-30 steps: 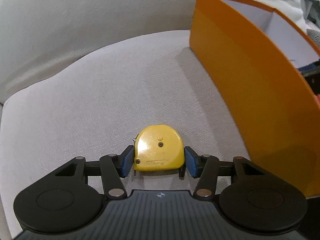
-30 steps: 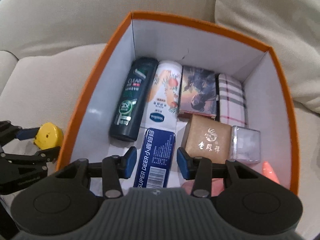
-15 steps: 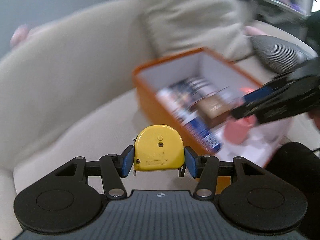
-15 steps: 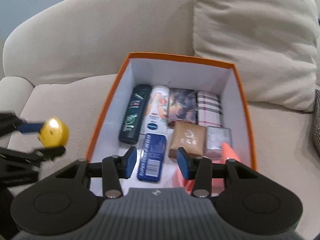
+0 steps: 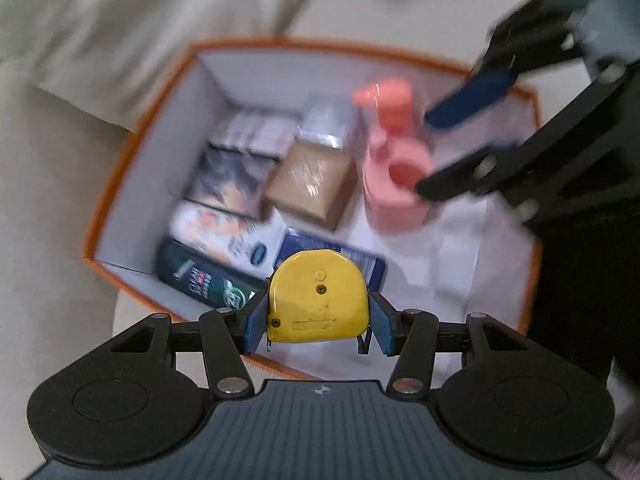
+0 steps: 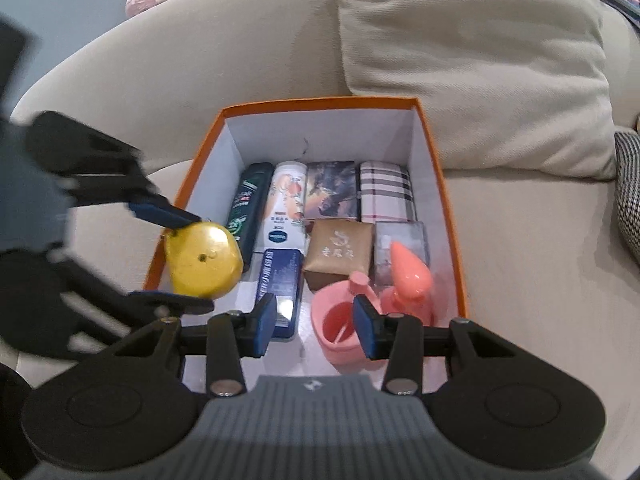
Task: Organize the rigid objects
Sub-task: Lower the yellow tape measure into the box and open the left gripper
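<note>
A yellow tape measure [image 5: 318, 298] is clamped between the blue pads of my left gripper [image 5: 318, 322], which hangs over the near left corner of the orange box [image 5: 280, 76]. From the right wrist view the tape measure [image 6: 204, 260] and left gripper [image 6: 198, 260] sit above the left rim of the box [image 6: 320, 128]. My right gripper [image 6: 316, 324] is open with nothing between its fingers, above the box's near end, over a pink cup [image 6: 340, 328]. In the blurred left wrist view the right gripper [image 5: 426, 156] reaches in from the right.
Packed in the box are a dark green bottle [image 6: 248, 208], a white tube [image 6: 286, 204], a blue tin [image 6: 280, 280], a brown box [image 6: 340, 252], a plaid box [image 6: 386, 192] and a pink cone-topped bottle [image 6: 408, 272]. The box stands on a beige sofa under a cushion [image 6: 472, 64].
The left gripper has lifted the tape measure off the sofa seat, rolled, and carried it over the box. The right gripper has drawn back and up from the box.
</note>
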Motion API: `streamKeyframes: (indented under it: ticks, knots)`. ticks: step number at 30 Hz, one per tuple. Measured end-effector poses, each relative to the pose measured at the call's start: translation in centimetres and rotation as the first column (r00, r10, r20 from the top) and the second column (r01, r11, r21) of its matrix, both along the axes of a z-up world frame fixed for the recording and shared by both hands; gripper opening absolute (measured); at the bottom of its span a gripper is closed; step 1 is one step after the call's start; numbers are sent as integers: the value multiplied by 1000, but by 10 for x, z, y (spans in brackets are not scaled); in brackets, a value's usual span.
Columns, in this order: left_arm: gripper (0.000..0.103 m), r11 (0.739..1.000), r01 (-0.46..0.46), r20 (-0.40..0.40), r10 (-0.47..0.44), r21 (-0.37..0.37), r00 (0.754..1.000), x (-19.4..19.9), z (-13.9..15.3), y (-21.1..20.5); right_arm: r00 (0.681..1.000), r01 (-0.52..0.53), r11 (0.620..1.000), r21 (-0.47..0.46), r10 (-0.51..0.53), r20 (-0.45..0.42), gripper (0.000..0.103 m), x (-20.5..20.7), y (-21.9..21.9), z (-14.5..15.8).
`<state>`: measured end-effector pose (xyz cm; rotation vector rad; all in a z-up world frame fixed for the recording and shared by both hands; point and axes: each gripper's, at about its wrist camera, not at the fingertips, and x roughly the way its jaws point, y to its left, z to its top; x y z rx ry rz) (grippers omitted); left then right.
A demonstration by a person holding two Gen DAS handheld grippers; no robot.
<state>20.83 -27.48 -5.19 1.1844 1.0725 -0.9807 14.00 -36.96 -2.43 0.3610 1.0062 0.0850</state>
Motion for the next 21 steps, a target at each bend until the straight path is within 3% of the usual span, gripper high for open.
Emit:
streamKeyframes:
  ticks: [4,9,17,21]
  knots:
    - [61,988,84,-57,-78,130,995,2,-21,-12,1000,14,1000,10,-14,-9,45,-2,-8,-6]
    - [61,945,165,-118,-137,282,984,-1,-47,-15,1000,7,1000,28,-7,-9,45,-2,-9,-11]
    - [62,909,210,-115,-180,359,977,-6,-72,-13,1000,15,999,37,-14,-16,45,-3,-13,-14]
    - [67,903,207,-88,-187,377,978,-10,-76,-12,1000,13,999,34,-12,-22,45,-1,-13,-15]
